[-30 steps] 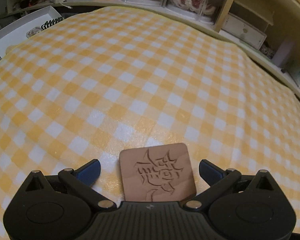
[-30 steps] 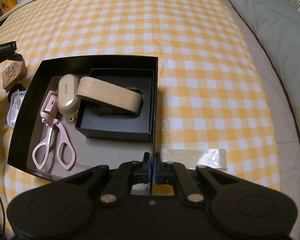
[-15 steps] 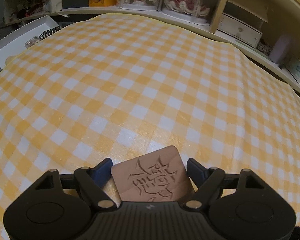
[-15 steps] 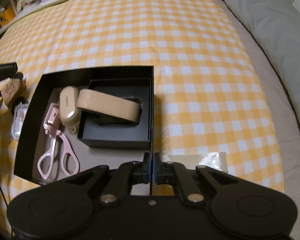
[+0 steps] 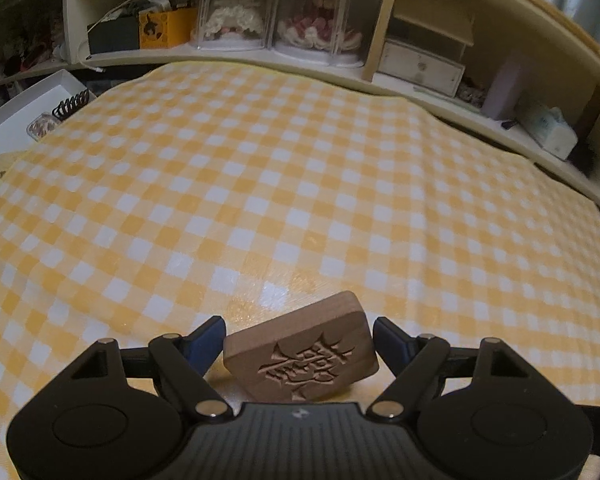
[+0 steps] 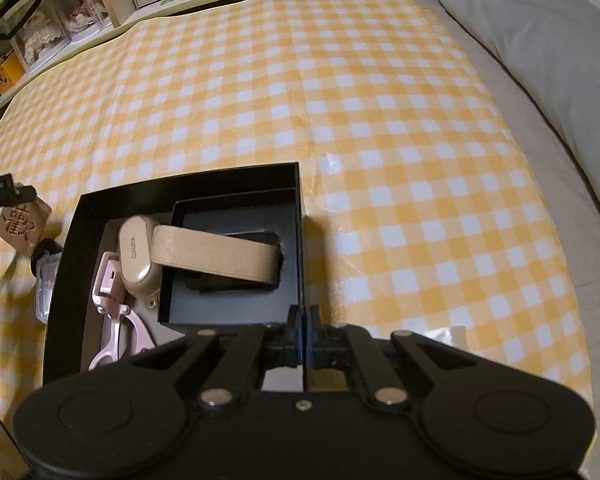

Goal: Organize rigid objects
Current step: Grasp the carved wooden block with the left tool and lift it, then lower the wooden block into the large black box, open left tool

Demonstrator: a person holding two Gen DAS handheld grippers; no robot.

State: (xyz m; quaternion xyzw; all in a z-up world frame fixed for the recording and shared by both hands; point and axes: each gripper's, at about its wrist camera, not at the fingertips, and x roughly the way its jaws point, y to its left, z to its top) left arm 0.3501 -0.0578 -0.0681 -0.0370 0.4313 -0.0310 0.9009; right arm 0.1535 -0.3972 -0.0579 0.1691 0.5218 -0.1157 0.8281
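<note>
1. Your left tongs (image 5: 298, 344) grasp the wooden block (image 5: 302, 358) by its two sides. It is thick, with rounded corners and a carved character on its face, and it hangs tilted above the surface (image 5: 260, 184).
2. The lower edge of the block is hidden behind the body of the tongs.
3. Your right tongs (image 6: 302, 330) are clenched on the thin near wall of the black box (image 6: 70, 248). The wall is pinched between the blue pads.
4. The box is open, matte and rectangular. Inside it sit a smaller black box (image 6: 236, 264), a beige woven strap (image 6: 216, 256) across it, a smooth beige case (image 6: 134, 258) and pink scissors (image 6: 114, 320); the handles of the scissors are cut off by the tongs.
5. A clear plastic item (image 6: 44, 288) lies just beside the left wall of the box. It is half hidden and I cannot tell what it is.
6. The surface has a glossy cloth in yellow and white checks. Past the box it is wide and free.
7. On the right edge lies a grey pillow (image 6: 540, 40); at the far edge stand shelves (image 5: 300, 20).
</note>
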